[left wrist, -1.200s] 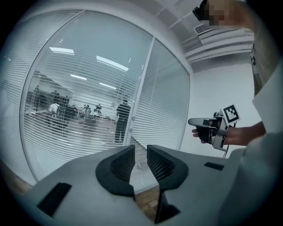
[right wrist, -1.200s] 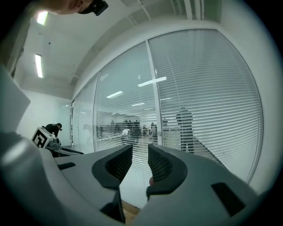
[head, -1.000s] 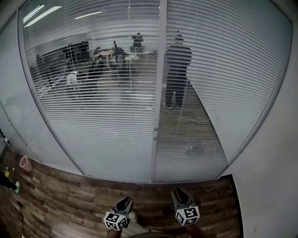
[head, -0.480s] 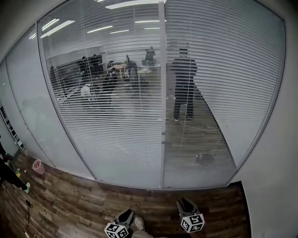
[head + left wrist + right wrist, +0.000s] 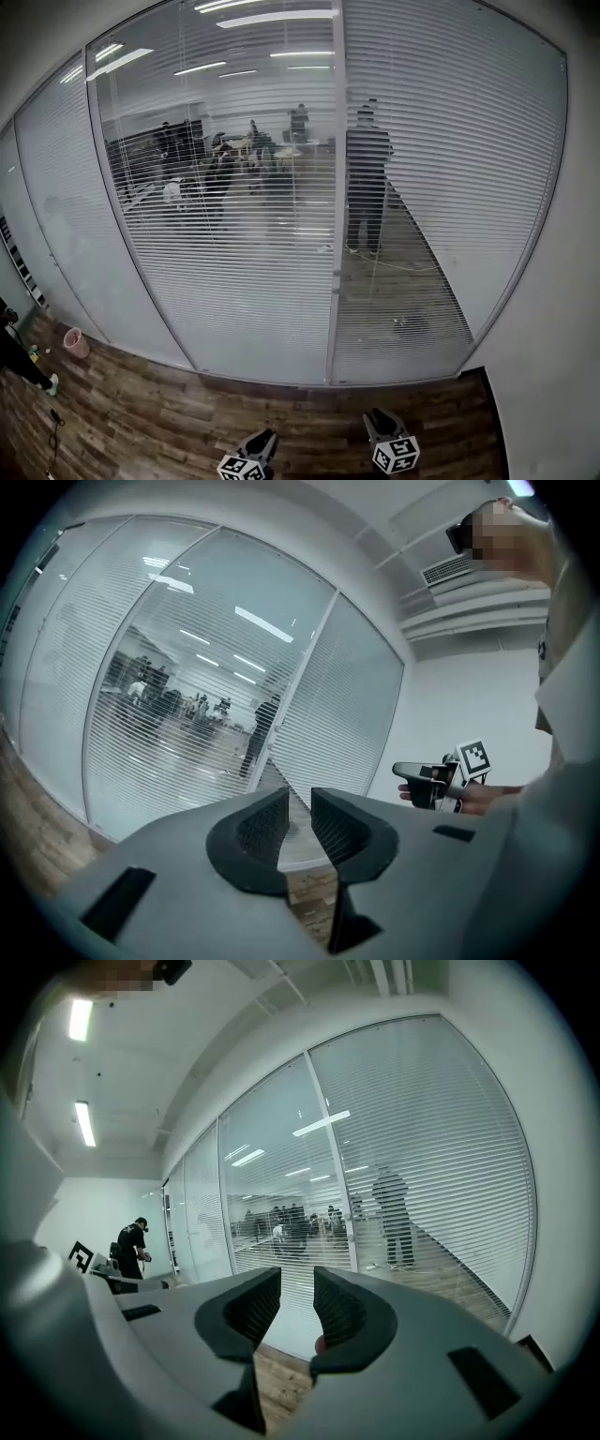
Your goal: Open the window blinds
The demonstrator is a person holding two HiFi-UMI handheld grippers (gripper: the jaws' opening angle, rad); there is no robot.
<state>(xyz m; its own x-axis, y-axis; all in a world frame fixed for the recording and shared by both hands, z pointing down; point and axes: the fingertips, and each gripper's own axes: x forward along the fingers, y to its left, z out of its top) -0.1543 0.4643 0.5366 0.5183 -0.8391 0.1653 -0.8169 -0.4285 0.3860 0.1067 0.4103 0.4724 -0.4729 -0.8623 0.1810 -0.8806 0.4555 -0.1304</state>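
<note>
White horizontal blinds (image 5: 253, 244) hang behind a tall glass wall split by a metal post (image 5: 337, 234). Their slats are tilted enough that people and desks show through; the right panel (image 5: 459, 159) looks denser. Both grippers are low in the head view, well short of the glass and touching nothing. My left gripper (image 5: 265, 438) (image 5: 298, 822) stands open, its jaws a small gap apart with nothing between. My right gripper (image 5: 378, 418) (image 5: 296, 1302) is likewise open and empty; it also shows in the left gripper view as the right gripper (image 5: 412, 782) in a hand.
Wood-plank floor (image 5: 169, 412) runs up to the glass. A plain white wall (image 5: 562, 328) closes the right side. A pink bin (image 5: 73, 342) stands at the far left by a person's leg (image 5: 21, 361). A person in black (image 5: 131, 1241) stands off to the left.
Both grippers have dropped lower in the head view and the glass wall sits farther right and higher, with more ceiling lights showing. Neither pair of jaws has visibly changed.
</note>
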